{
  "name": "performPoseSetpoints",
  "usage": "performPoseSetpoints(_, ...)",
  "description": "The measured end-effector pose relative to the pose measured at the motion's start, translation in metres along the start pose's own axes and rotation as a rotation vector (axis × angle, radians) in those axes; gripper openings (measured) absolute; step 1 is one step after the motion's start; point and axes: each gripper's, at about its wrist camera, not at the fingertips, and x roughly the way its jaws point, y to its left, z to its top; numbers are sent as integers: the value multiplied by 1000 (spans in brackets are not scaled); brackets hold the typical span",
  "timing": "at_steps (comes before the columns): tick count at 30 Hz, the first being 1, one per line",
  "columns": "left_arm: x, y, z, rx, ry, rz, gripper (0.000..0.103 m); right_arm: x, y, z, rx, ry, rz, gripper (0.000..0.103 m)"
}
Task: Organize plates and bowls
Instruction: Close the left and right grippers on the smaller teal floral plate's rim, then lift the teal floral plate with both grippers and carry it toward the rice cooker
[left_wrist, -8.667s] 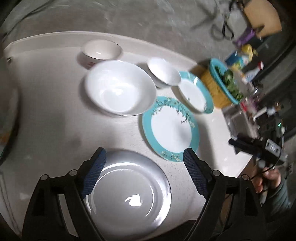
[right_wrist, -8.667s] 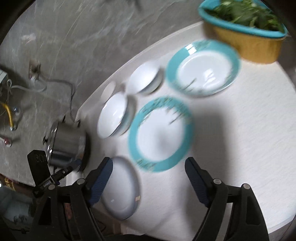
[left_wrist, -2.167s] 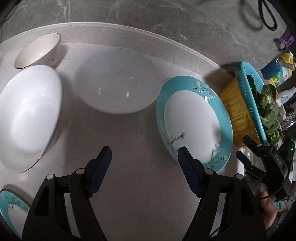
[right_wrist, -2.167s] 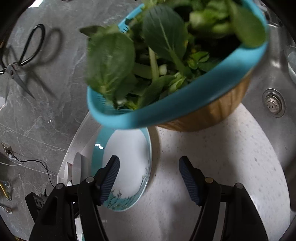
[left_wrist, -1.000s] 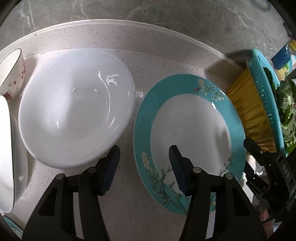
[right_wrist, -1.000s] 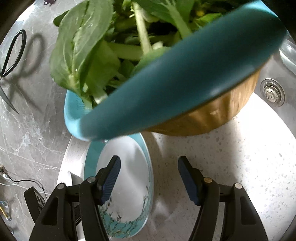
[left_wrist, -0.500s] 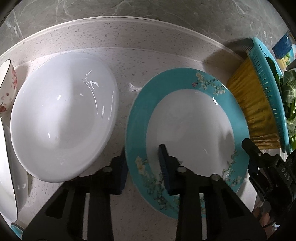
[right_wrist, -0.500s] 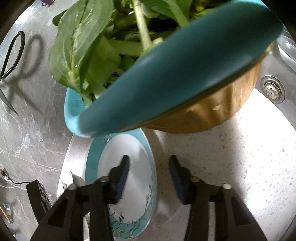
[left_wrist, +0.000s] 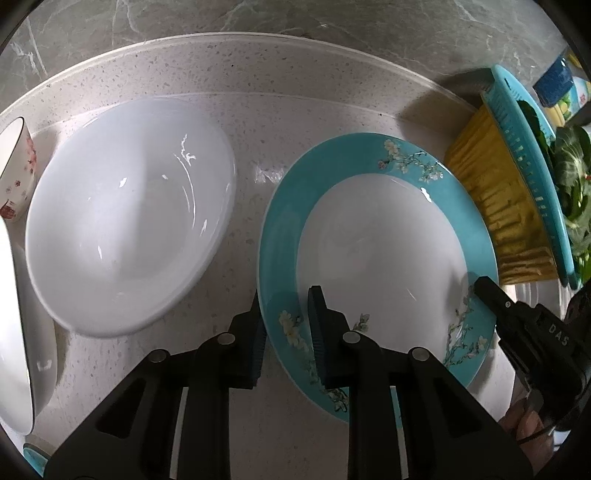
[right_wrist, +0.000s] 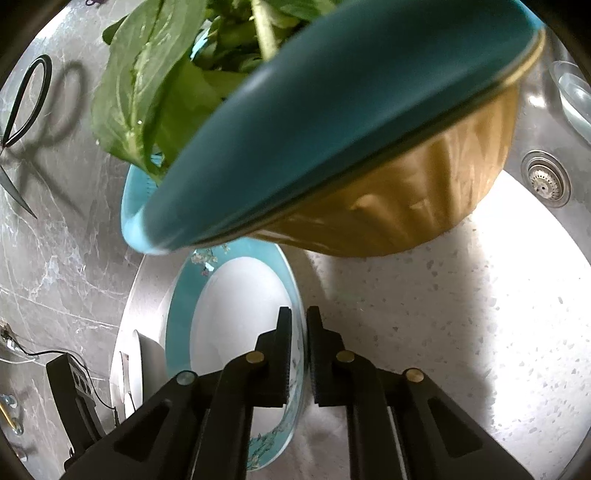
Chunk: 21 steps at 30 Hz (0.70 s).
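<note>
A teal-rimmed plate with a white centre (left_wrist: 380, 258) lies on the speckled counter. My left gripper (left_wrist: 286, 321) is shut on its near-left rim, one finger under and one on top. My right gripper (right_wrist: 298, 347) is shut on the same plate's (right_wrist: 236, 325) opposite rim; it also shows at the right of the left wrist view (left_wrist: 495, 295). A white bowl (left_wrist: 125, 243) sits just left of the plate. A larger white bowl (left_wrist: 14, 332) and a small flowered bowl (left_wrist: 14, 173) are at the left edge.
A teal colander of greens in a yellow basin (right_wrist: 332, 147) stands right against the plate's far side, also in the left wrist view (left_wrist: 517, 192). A steel sink with a drain (right_wrist: 545, 182) lies beyond. Scissors (right_wrist: 22, 122) hang on the marble wall.
Both grippers have closed from open onto opposite rims of the teal plate. The left one moved in from the plate and bowl gap; the right one slid in under the colander.
</note>
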Motion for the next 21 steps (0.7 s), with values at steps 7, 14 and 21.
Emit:
performPoseSetpoints(7,-7,2,-13,12,-4,-14,19,-9,4,-5,-54,8,-7,9)
performPoseSetpoints(14,-12,3,-36,18,-1,-25,18,-18,5,-18,-106,37,-18,8)
performPoseSetpoints(21,-15,9,-51,16,-1,-24,18,-18,4,-34,-141,76,-38,7)
